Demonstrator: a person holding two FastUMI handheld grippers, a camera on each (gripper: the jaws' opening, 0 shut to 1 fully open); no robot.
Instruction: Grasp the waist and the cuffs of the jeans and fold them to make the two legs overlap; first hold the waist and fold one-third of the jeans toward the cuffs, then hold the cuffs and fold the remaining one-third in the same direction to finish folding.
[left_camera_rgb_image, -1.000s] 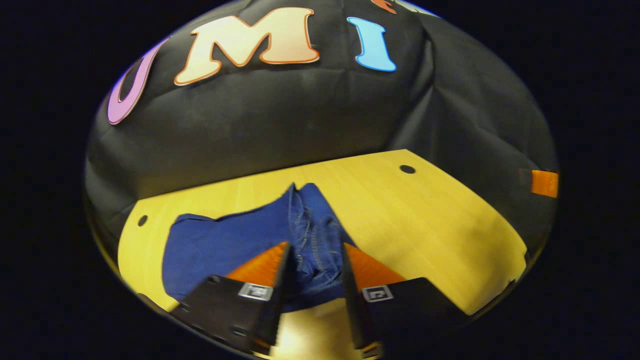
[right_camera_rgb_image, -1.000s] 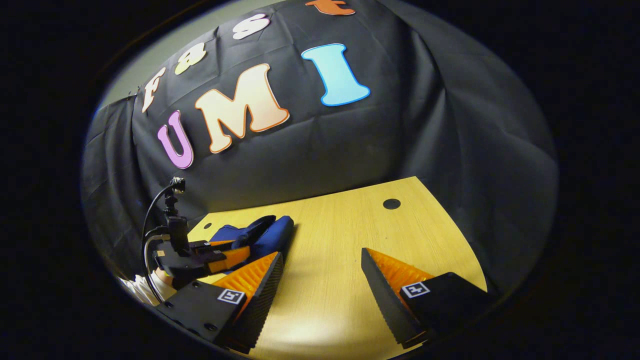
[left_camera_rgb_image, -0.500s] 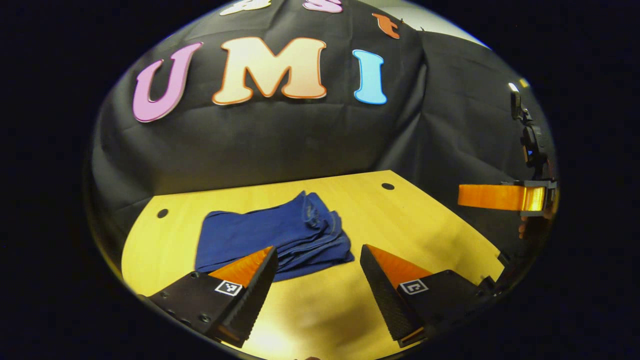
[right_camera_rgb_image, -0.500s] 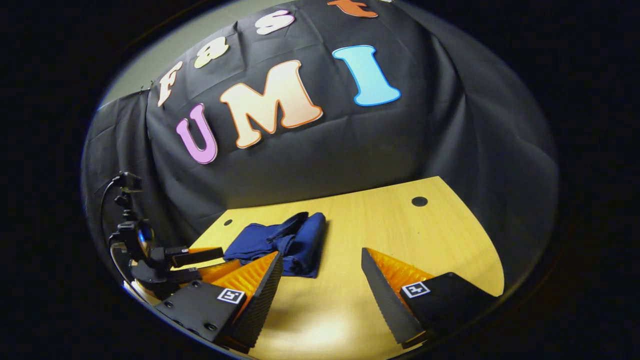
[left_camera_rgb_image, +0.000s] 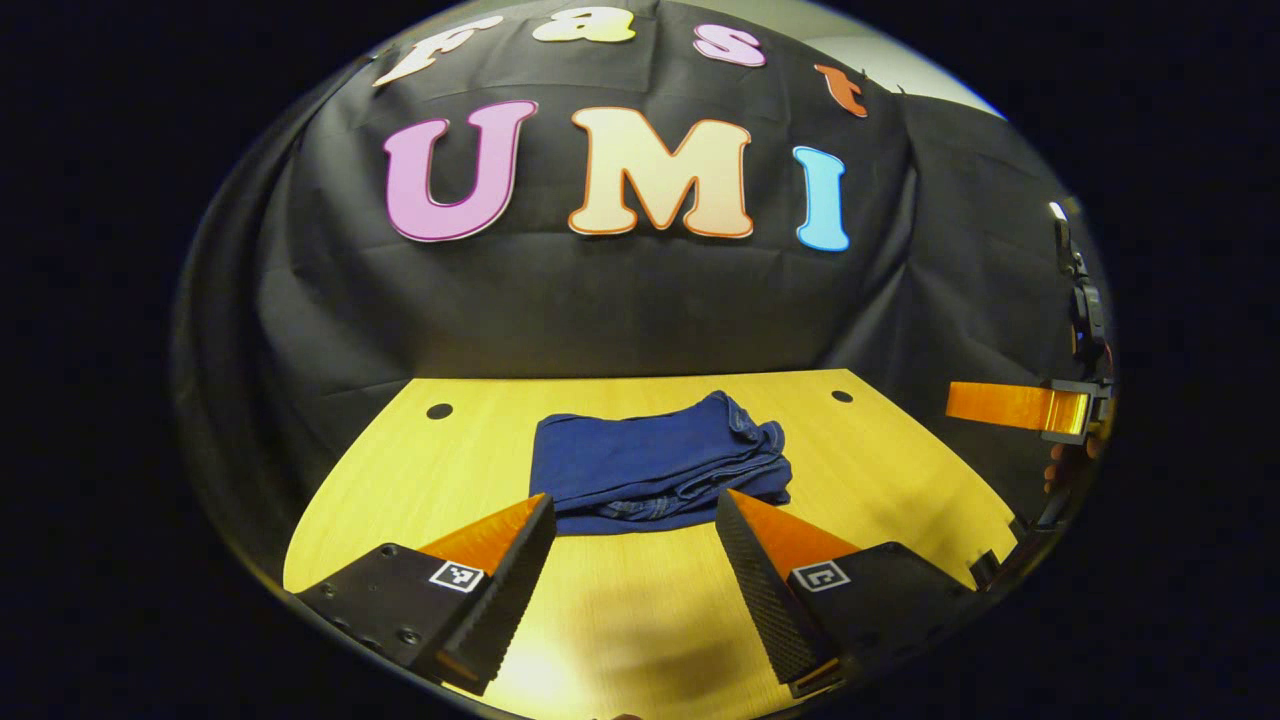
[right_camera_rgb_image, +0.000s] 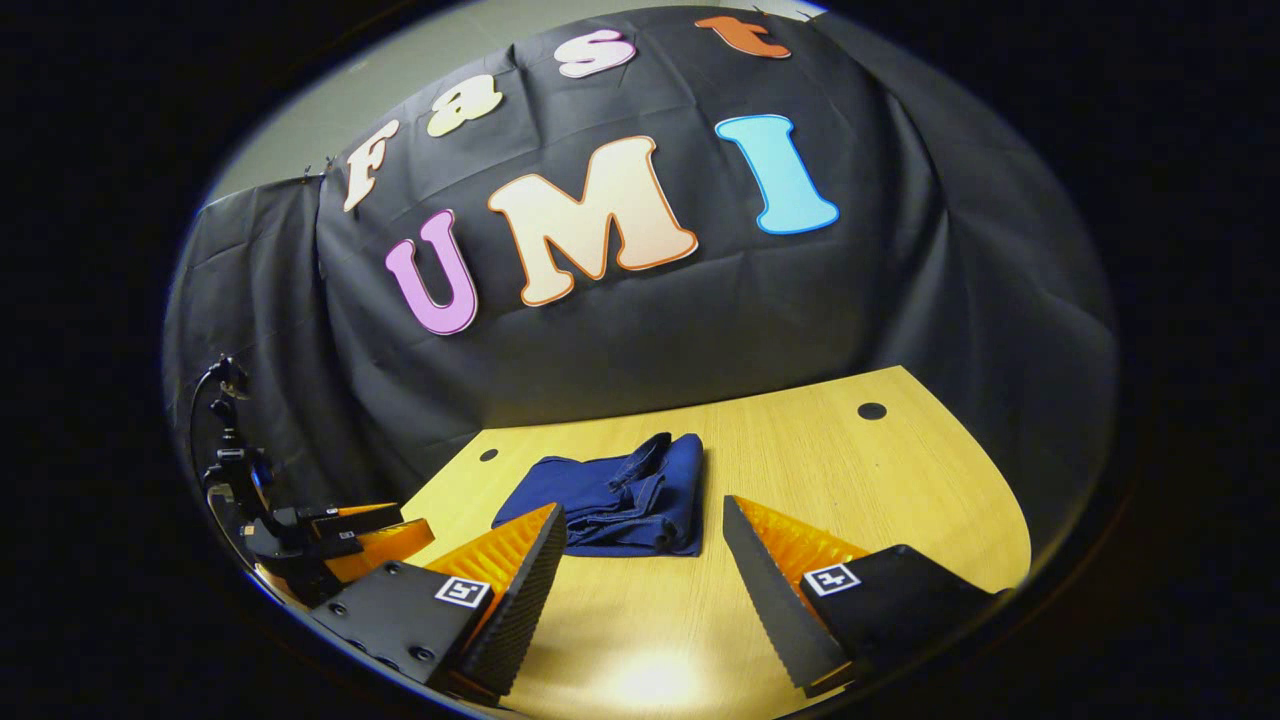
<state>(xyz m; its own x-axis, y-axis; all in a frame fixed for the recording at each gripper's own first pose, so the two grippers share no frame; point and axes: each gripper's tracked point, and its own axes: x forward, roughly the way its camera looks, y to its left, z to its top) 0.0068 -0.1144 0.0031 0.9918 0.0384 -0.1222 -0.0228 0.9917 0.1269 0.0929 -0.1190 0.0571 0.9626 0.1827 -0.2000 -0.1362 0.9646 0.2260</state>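
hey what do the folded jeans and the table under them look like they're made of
The jeans look like dark blue denim: matte woven cloth with lighter stitched seams along the folded edges, lying in soft layers. The table looks like light wood or a wood-pattern laminate: fine straight grain lines and a smooth top with a slight sheen. Which of the two it is cannot be told.

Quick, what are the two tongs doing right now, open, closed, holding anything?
Left tongs: open, holding nothing, short of the folded jeans.
Right tongs: open, holding nothing.
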